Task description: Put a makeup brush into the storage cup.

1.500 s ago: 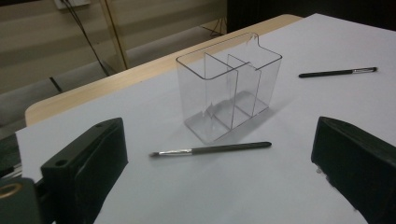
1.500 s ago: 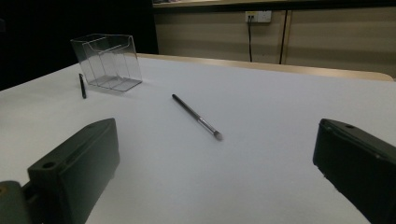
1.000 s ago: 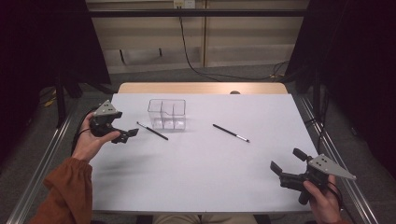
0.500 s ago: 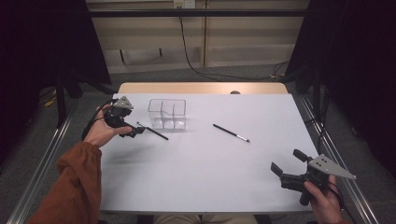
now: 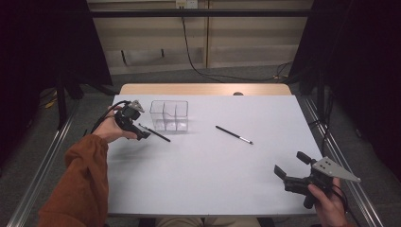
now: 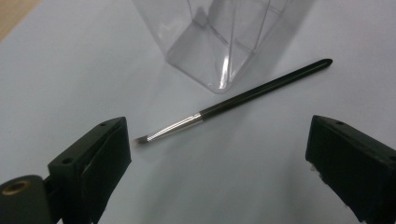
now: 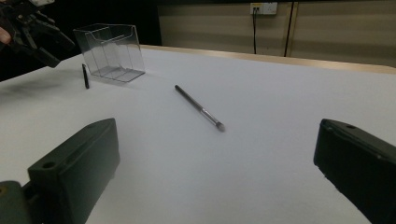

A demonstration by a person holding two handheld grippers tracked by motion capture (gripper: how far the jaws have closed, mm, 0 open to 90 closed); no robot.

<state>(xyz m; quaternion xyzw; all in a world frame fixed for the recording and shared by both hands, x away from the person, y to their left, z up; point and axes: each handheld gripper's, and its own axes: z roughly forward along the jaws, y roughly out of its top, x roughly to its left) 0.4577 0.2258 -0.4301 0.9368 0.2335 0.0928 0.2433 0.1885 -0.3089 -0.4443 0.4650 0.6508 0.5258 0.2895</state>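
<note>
Left tongs hovered low over the table, just left of the clear box; jaws spread wide, just lately narrowing a little, nothing pinched between them. Lay flat ahead of those jaws, in the left gripper view: a thin black brush, silver collar and bristle tip toward the left jaw, handle end running past the box's near corner; close beside the box, whether touching it could not be told. Seen from above, the same brush stretched from the tongs toward the box's front left corner. Farther right of the box, well apart from it: a second brush, lying slantwise on the table, bristle end away from the box. Right tongs held low at the near right corner of the table, far from the box; jaws spread wide, empty; second brush lying beyond them in the right gripper view.
</note>
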